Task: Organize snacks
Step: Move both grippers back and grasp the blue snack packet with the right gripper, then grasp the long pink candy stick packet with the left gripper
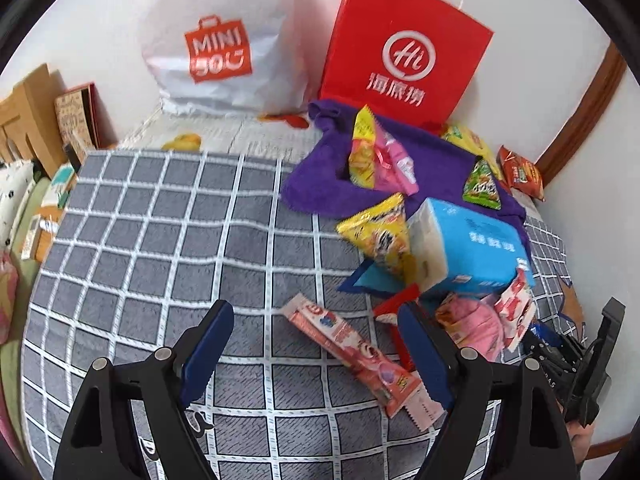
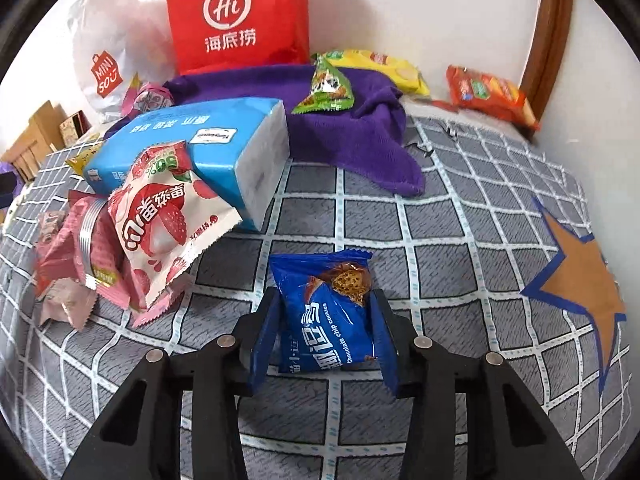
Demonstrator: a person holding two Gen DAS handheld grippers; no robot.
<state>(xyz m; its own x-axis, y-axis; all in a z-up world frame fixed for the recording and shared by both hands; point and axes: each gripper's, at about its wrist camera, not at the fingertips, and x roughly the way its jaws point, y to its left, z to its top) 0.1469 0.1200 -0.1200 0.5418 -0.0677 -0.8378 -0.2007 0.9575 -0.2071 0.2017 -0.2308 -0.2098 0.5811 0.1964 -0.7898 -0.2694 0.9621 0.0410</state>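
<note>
My left gripper (image 1: 316,320) is open and empty above the grey checked cloth (image 1: 160,240), with a long pink snack packet (image 1: 360,356) lying between and just ahead of its fingers. My right gripper (image 2: 324,300) has its jaws around a blue chocolate chip cookie packet (image 2: 324,312) that rests on the cloth (image 2: 440,240); the fingers touch its sides. A strawberry packet (image 2: 160,216) leans on a blue tissue pack (image 2: 200,148). Pink packets (image 2: 88,264) lie at the left. Green (image 2: 326,88), yellow (image 2: 384,68) and orange (image 2: 488,92) snack packets lie at the back.
A red paper bag (image 1: 404,52) and a white MINISO bag (image 1: 216,44) stand against the wall. A purple towel (image 2: 360,128) lies in front of them. An orange star mark (image 2: 580,284) is on the cloth at the right. Cardboard boxes (image 1: 28,108) sit at far left.
</note>
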